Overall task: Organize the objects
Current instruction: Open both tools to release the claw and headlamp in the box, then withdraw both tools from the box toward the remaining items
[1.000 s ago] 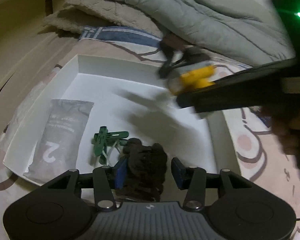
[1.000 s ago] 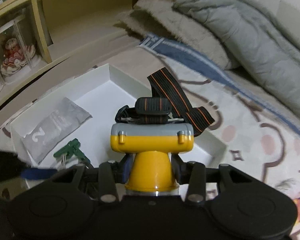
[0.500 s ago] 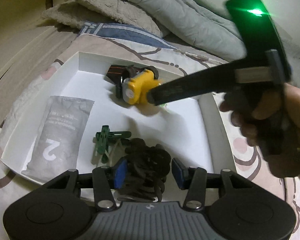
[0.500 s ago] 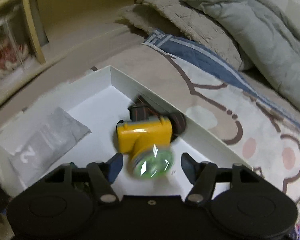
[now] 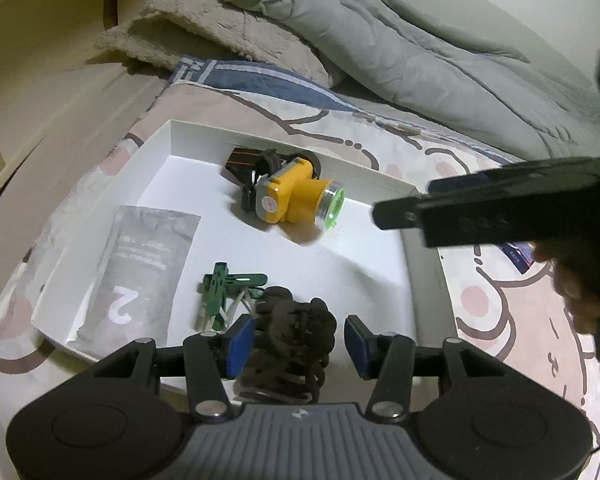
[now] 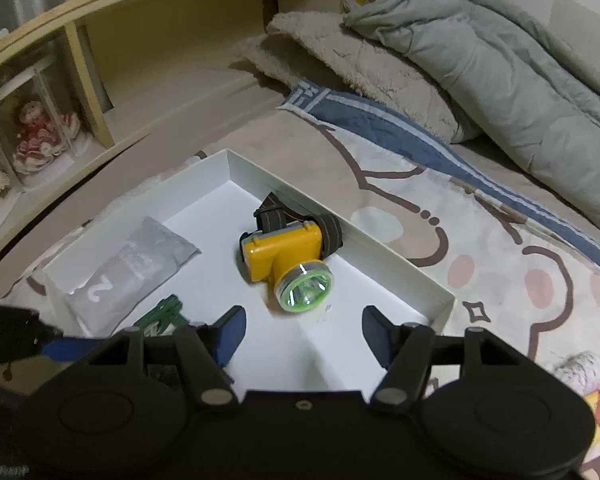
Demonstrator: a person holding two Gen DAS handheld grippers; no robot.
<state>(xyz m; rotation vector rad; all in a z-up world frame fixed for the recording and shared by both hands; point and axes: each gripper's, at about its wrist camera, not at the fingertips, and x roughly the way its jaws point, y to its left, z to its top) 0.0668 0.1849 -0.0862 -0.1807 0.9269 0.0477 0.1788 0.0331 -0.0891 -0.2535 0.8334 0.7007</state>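
A white shallow box lies on the bed. In it are a yellow headlamp with a striped strap, a grey pouch marked 2, green clips and a dark brown knotted hair tie. My left gripper is open with the hair tie between its blue pads, at the box's near edge. My right gripper is open and empty, just short of the headlamp; its body shows in the left wrist view.
A grey duvet and a beige fleece blanket are heaped behind the box. A wooden shelf unit with a doll stands at the left. Patterned bedsheet lies to the right.
My right gripper carried the headlamp into the box, opened, let it go on its side near the far wall, and drew back. My left gripper stayed put around the hair tie.
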